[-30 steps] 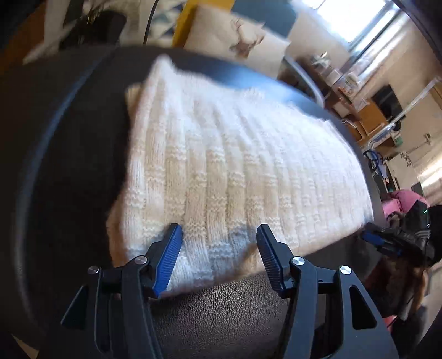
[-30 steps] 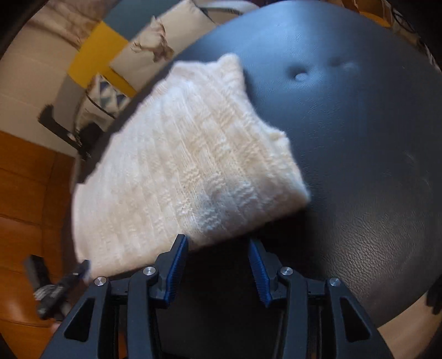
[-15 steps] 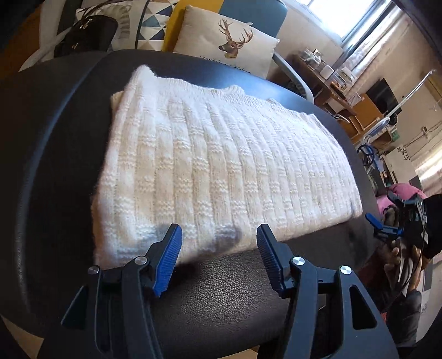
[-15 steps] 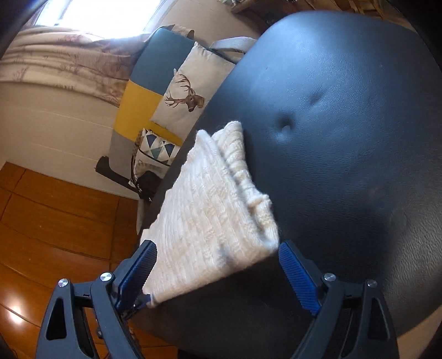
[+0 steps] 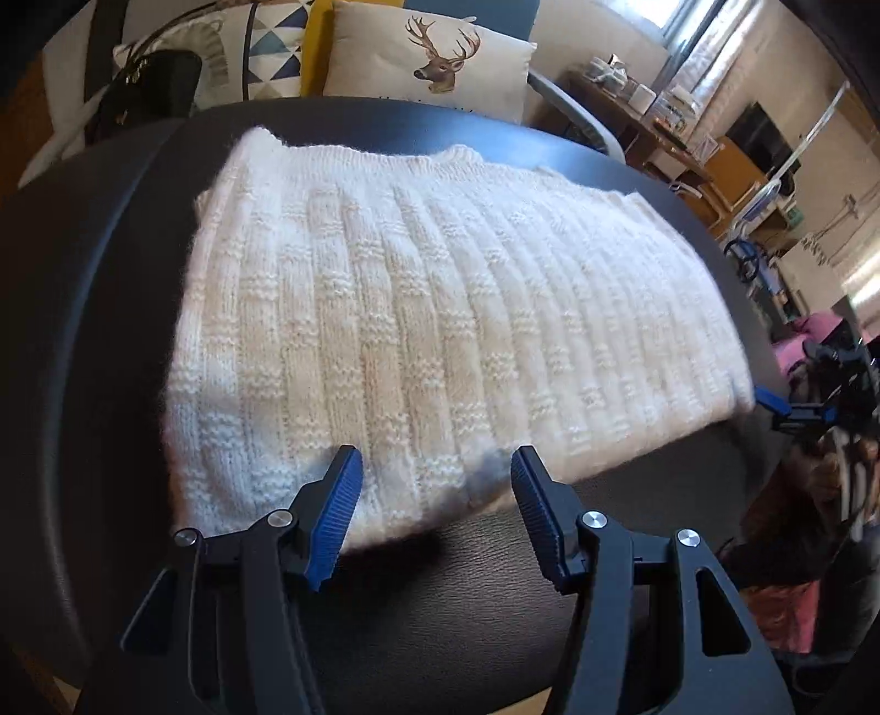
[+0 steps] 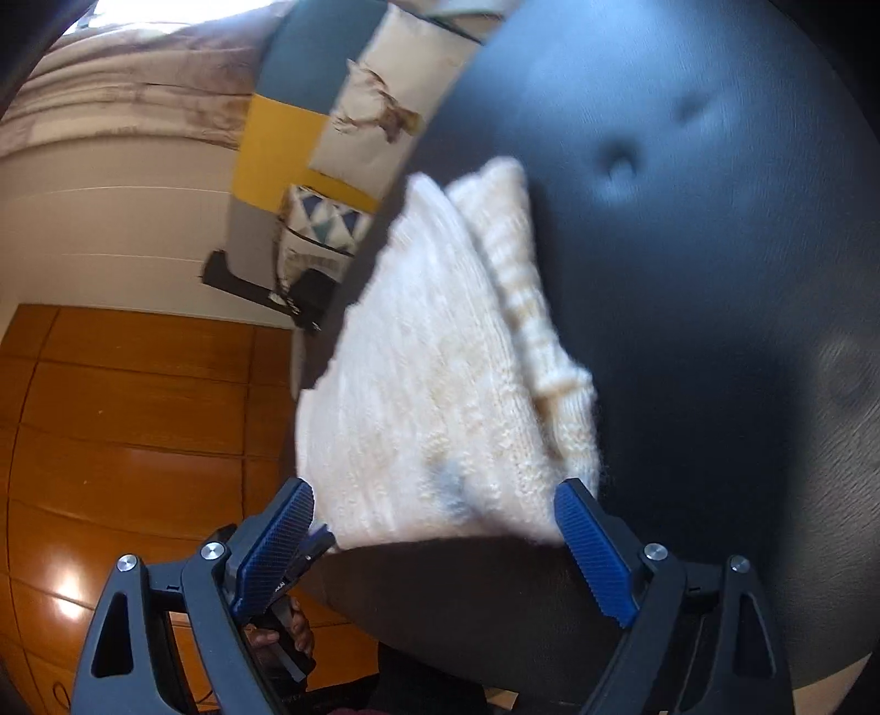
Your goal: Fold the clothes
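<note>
Where the round black leather stool (image 5: 467,594) fills both views, a folded white knitted sweater (image 5: 440,341) lies flat on its top, a neat thick rectangle with ribbed rows running across it. In the right wrist view the sweater (image 6: 440,396) sits toward the stool's (image 6: 715,247) left edge, its stacked layers showing along the side that faces the dimpled middle of the seat.

Beyond the stool stands a sofa (image 5: 313,60) with a deer cushion (image 5: 434,60), a cushion with a triangle pattern (image 5: 264,49) and a black bag (image 5: 148,93). A wooden floor (image 6: 121,429) lies to the left in the right wrist view.

The left gripper (image 5: 437,478) hangs over the near edge of the sweater, its blue pads (image 5: 335,517) spread with nothing between them; whether the tips touch the knit I cannot tell. The right gripper (image 6: 434,506) is spread wide at the sweater's near end, its pads (image 6: 594,550) on either side of the fold and not pressing it.
</note>
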Demonstrator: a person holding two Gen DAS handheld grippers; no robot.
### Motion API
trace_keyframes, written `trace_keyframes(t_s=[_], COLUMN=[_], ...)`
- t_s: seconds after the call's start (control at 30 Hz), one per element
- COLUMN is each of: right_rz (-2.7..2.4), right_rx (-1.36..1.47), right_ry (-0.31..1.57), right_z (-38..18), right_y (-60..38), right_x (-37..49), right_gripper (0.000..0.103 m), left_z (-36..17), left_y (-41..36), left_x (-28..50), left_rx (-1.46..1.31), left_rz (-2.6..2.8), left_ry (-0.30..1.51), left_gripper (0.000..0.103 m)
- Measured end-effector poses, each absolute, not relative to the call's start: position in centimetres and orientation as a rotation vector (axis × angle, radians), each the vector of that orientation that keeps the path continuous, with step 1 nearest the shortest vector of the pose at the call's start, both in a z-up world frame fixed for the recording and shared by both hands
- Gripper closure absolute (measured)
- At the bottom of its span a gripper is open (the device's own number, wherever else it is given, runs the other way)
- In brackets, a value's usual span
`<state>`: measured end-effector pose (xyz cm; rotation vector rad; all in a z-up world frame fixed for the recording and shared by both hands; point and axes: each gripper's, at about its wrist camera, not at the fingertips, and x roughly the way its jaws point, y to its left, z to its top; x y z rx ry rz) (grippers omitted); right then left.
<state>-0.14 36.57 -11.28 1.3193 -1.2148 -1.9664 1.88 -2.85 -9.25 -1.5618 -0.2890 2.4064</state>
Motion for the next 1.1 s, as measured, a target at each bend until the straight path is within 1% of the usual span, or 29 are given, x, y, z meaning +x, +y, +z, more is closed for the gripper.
trace_keyframes(t_s=[0.07,0.13,0.23,0.47,0.5,0.53,0.57,0.6,0.67,0.7,0.73,0.77,0.8,0.87,0.97,1.1], right_rz=[-1.971,-1.954,-1.854,-1.623,-1.604,-1.605,-1.627,-1.65,-1.704,-1.726,-1.745,-1.763,-1.773,-1.768,-1.718,-1.736], right_rx=[1.31,1.318,1.304,1.22,1.225,1.242,1.262,1.274,1.318,1.341,1.365,1.389,1.405,1.407,1.375,1.327], right_ry=[-1.18,-1.158,-1.154,-1.123,-1.092,-1.049,-0.998,-0.943,-0.822,-0.764,-0.718,-0.676,-0.652,-0.665,-0.736,-0.675], right_z=[-11.4,-12.1,-13.4,-14.1,-14.2,-14.1,-14.1,-14.0,-13.8,-13.8,-13.8,-13.8,-13.8,-14.1,-15.0,-14.8], right_y=[37.1,37.5,37.7,36.4,35.9,35.5,35.2,34.9,34.5,34.2,33.9,33.7,33.6,33.8,34.5,34.3], right_x=[-0.3,-0.7,-1.4,-3.0,-3.1,-3.1,-3.1,-3.1,-2.8,-2.7,-2.7,-2.7,-2.7,-2.8,-2.8,-2.3], right_gripper=[0.011,0.013,0.015,0.016,0.016,0.018,0.027,0.03,0.047,0.051,0.06,0.071,0.075,0.078,0.077,0.078], left_z=[-8.4,-7.7,-7.5,-9.1,-9.3,-9.5,-9.6,-9.7,-9.8,-9.8,-9.8,-9.8,-9.9,-9.9,-9.9,-9.7], left_y=[-2.6,-1.4,1.7,9.0,9.7,10.4,10.9,11.3,11.8,11.8,11.8,11.8,11.7,11.4,11.3,11.3], left_x=[1.1,0.4,-0.6,-1.8,-2.0,-2.1,-2.2,-2.3,-2.5,-2.6,-2.6,-2.7,-2.9,-2.9,-2.9,-2.6], left_rx=[-1.522,-1.485,-1.472,-1.522,-1.529,-1.535,-1.537,-1.539,-1.546,-1.551,-1.553,-1.556,-1.56,-1.566,-1.567,-1.562], left_rz=[2.378,2.352,2.314,2.218,2.209,2.201,2.195,2.19,2.184,2.182,2.18,2.179,2.178,2.176,2.178,2.182], left_ry=[-0.36,-0.378,-0.312,-0.077,-0.047,-0.02,-0.002,0.017,0.026,0.021,0.013,0.004,-0.009,-0.043,-0.053,-0.049], left_gripper=[0.043,0.043,0.043,0.043,0.043,0.043,0.043,0.043,0.043,0.043,0.043,0.043,0.043,0.043,0.043,0.043])
